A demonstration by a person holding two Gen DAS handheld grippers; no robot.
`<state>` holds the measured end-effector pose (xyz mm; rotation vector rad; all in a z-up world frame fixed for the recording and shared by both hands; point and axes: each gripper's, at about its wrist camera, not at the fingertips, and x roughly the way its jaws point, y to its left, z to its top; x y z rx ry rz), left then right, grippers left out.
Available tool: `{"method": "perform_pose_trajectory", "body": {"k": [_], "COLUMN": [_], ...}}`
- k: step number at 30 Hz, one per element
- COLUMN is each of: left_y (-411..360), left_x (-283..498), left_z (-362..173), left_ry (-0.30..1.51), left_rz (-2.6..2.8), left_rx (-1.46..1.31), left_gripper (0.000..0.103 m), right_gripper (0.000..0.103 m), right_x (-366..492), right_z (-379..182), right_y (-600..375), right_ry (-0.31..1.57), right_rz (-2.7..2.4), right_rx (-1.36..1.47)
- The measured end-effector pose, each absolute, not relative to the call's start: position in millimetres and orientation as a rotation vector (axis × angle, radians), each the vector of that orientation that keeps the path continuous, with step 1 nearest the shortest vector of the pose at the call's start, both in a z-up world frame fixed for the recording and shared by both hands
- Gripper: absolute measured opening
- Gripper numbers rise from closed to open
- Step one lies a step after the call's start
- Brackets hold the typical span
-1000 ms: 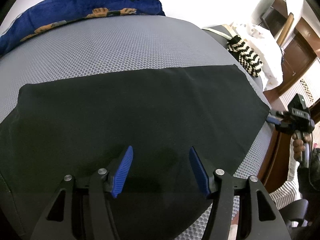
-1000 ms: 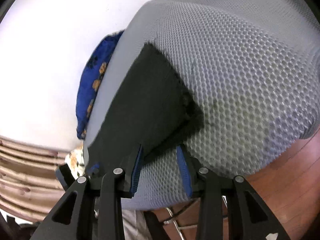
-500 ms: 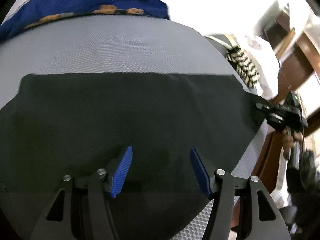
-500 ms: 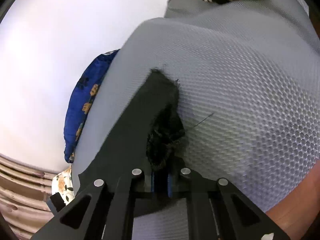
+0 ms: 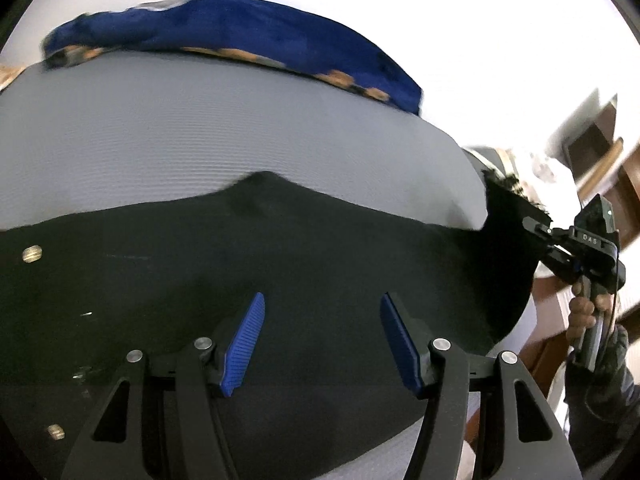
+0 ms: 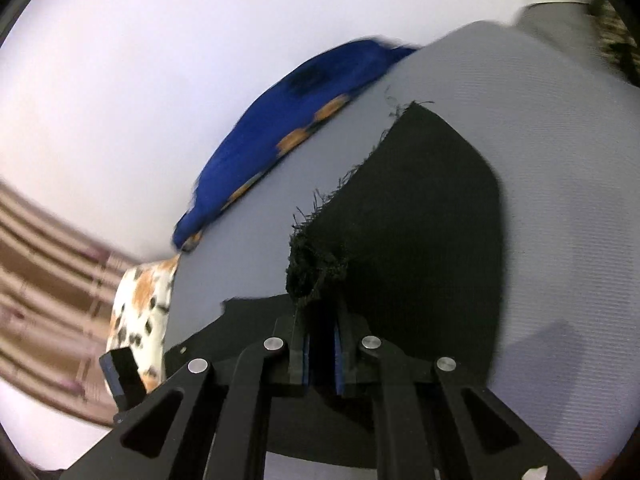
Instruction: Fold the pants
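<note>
1. The black pants (image 5: 280, 280) lie spread on a grey mesh bed (image 5: 200, 128), covering its near half in the left wrist view. No container shows in either view.
2. The left gripper (image 5: 322, 340) is released: its blue pads (image 5: 244, 344) stand wide apart above the dark cloth, and I cannot tell whether they touch it.
3. The right gripper (image 6: 320, 344) is clenched on a frayed corner of the pants (image 6: 420, 220), the cloth bunched just ahead of the closed pads. In the left wrist view it sits at 3 o'clock, lifting that corner off the bed.
4. A raised hump in the pants' far edge shows toward 12 o'clock in the left wrist view.
5. Bare grey bed runs beyond the pants to a blue pillow (image 5: 248, 28) with orange marks along the far edge.
6. In the right wrist view, bare bed lies at 3 o'clock and a spotted cushion (image 6: 140, 308) sits at 8 o'clock.
</note>
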<state>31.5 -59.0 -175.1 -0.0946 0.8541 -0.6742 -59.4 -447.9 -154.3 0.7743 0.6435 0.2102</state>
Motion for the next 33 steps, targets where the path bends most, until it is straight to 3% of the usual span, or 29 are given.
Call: {"method": "perform_pose_trajectory", "body": {"k": [9, 21, 24, 26, 33], "left_y": [-13.2, 1.4, -2.4, -5.2, -19.1], "left_x": [28.9, 26.3, 23.3, 22.5, 20.0], "left_z": [-169.0, -176.2, -177.3, -177.8, -182.3], "left_ry": [0.83, 0.855, 0.866, 0.882, 0.987], "left_rz": [-0.661, -0.711, -0.732, -0.748, -0.827], "left_rx": [-0.124, -0.155, -0.153, -0.163, -0.224], "left_gripper": [0.061, 0.061, 0.061, 0.061, 0.061], "right_gripper": [0.009, 0.01, 0.022, 0.036, 0.046], "right_x": [13.2, 2.1, -1.1, -5.0, -27.8], "right_z": [-167.9, -214.5, -212.9, -207.8, -181.2], "right_y": [-318.8, -221.5, -214.8, -211.4, -245.1], "right_ry": [0.816, 0.994, 0.997, 1.0, 0.909], "right_rz": [0.435, 0.516, 0.523, 0.534, 0.514], "right_rx": [0.598, 0.266, 0.22, 0.197, 0.305]}}
